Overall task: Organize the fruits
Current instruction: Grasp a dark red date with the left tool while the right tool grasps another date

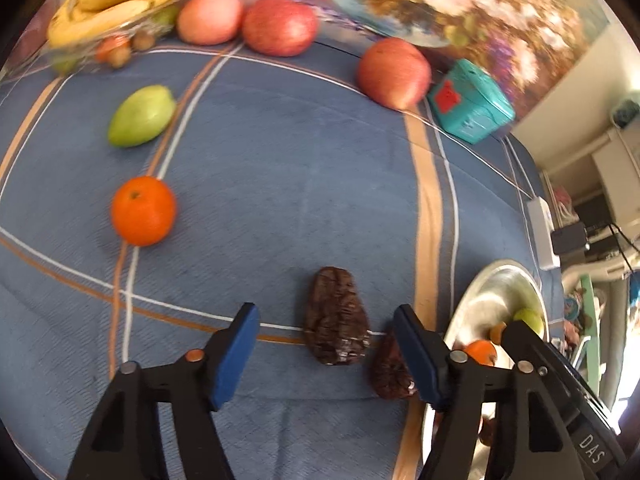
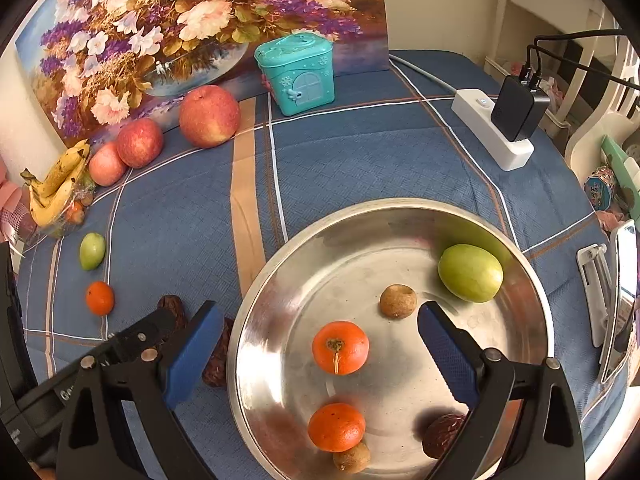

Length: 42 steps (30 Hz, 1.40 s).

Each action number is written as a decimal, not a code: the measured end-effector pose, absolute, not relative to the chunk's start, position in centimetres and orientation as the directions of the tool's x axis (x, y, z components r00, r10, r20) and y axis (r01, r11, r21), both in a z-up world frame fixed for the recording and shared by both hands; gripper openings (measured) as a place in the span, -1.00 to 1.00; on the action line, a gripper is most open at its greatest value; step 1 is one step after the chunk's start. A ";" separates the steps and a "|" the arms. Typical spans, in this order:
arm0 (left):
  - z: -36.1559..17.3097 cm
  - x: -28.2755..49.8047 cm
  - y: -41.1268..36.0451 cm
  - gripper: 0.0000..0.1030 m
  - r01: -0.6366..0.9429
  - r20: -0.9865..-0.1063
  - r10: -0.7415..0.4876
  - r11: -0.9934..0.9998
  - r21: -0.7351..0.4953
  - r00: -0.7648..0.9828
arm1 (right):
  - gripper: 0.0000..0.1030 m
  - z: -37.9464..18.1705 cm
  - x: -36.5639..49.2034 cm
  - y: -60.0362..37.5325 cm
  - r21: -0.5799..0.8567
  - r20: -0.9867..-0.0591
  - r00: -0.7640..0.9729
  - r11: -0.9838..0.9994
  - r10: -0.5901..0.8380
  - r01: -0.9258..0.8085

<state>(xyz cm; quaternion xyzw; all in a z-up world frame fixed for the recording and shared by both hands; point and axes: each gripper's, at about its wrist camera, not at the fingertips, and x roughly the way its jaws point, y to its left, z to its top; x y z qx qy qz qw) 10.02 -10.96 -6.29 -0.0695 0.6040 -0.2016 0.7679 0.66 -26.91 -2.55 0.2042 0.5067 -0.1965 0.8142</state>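
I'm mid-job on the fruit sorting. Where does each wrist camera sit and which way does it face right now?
Left wrist: rides the open left gripper, low over the blue plaid cloth, facing a dark wrinkled date; the right gripper shows at the lower right.
Right wrist: rides the open right gripper, looking down into the round steel bowl; the left gripper shows at the lower left.
Shared: the bowl, teal house-shaped box, loose orange tangerine and date.
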 end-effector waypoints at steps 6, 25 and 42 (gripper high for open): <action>-6.5 10.0 -12.2 -0.03 0.258 -0.901 -0.398 0.901 -0.348 0.172 | 0.90 -2.6 0.7 -26.9 0.137 -0.905 0.410 0.837 -0.111 0.529; -6.1 10.0 -10.2 -0.24 0.202 -0.902 -0.406 0.905 -0.374 0.146 | 0.89 -2.5 1.1 -26.4 0.137 -0.910 0.404 0.854 -0.092 0.503; -3.7 11.1 -4.5 -0.24 0.062 -0.874 -0.444 0.895 -0.441 0.197 | -0.08 -3.3 4.0 -19.5 0.202 -0.917 0.384 0.955 0.107 0.217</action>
